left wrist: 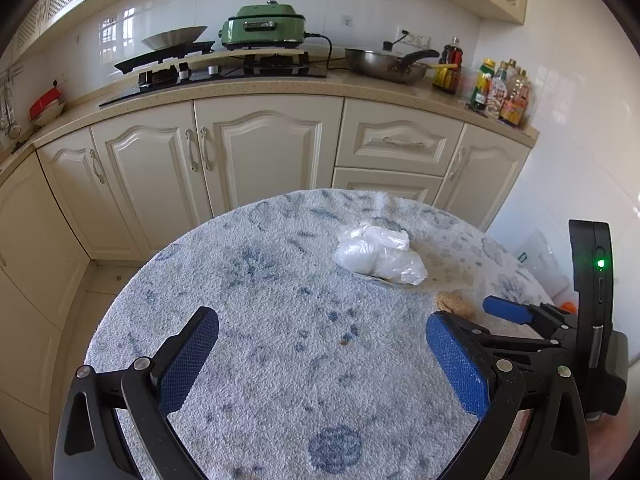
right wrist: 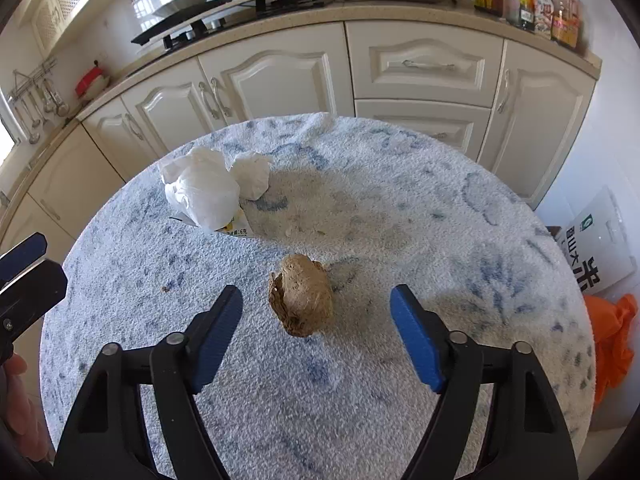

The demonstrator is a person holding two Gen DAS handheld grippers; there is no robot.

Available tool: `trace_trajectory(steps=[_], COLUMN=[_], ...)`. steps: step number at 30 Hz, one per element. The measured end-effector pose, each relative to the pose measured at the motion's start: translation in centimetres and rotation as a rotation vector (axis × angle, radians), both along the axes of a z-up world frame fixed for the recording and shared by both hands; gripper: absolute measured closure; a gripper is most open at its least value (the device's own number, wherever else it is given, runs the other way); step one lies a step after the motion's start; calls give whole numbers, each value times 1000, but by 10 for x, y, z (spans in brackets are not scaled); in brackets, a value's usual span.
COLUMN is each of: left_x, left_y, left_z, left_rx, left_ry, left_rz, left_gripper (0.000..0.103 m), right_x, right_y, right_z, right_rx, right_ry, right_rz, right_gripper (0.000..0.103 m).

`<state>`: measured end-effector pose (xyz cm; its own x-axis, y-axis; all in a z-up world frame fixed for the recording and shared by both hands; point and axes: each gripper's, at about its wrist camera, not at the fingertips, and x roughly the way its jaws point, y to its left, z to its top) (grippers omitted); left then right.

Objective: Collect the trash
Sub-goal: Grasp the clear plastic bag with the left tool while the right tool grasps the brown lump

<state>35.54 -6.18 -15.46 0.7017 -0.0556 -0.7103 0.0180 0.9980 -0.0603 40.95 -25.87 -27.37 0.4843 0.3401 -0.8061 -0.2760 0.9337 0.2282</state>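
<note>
We see a crumpled brown paper wad (right wrist: 302, 295) lying on the round surface (right wrist: 400, 208), which is covered in a white and blue mottled cloth. It sits just ahead of our right tongs (right wrist: 316, 306), slightly left of the gap's centre; the blue pads (right wrist: 416, 340) stand apart and touch nothing. Farther off and to the left lies a crumpled white plastic bag (right wrist: 204, 194) resting on a printed wrapper (right wrist: 236, 230), with a white tissue ball (right wrist: 252, 174) touching its right side. A small brown crumb (right wrist: 165, 289) lies left of the wad. Our left tongs (left wrist: 322, 340) hang wide open over bare cloth, nearer than the bag, holding nothing. Beyond the surface's far edge run cream cabinets (left wrist: 264, 152), with a green electric cooker (left wrist: 264, 24) on the hob and a steel pan (left wrist: 384, 64) to its right. Low at right are an orange bag (right wrist: 612, 340) and a rice sack (right wrist: 596, 248).
</note>
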Motion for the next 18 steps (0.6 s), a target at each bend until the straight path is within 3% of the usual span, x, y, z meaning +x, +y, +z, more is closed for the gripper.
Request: trace_trajectory(steps=[4, 8, 18], left_x=[17, 35, 85], left_y=[-4, -8, -40], left_z=[-7, -11, -36], left_rx=[9, 11, 29], left_ry=[2, -4, 17], left_rz=[-1, -11, -75], left_gripper=[1, 1, 1], right_x=[0, 2, 3], right_y=[4, 0, -19], right_z=[-6, -6, -1], right_rx=[-16, 7, 36], right_ry=[-14, -21, -16], right_rz=[20, 23, -11], right_gripper=[47, 71, 71])
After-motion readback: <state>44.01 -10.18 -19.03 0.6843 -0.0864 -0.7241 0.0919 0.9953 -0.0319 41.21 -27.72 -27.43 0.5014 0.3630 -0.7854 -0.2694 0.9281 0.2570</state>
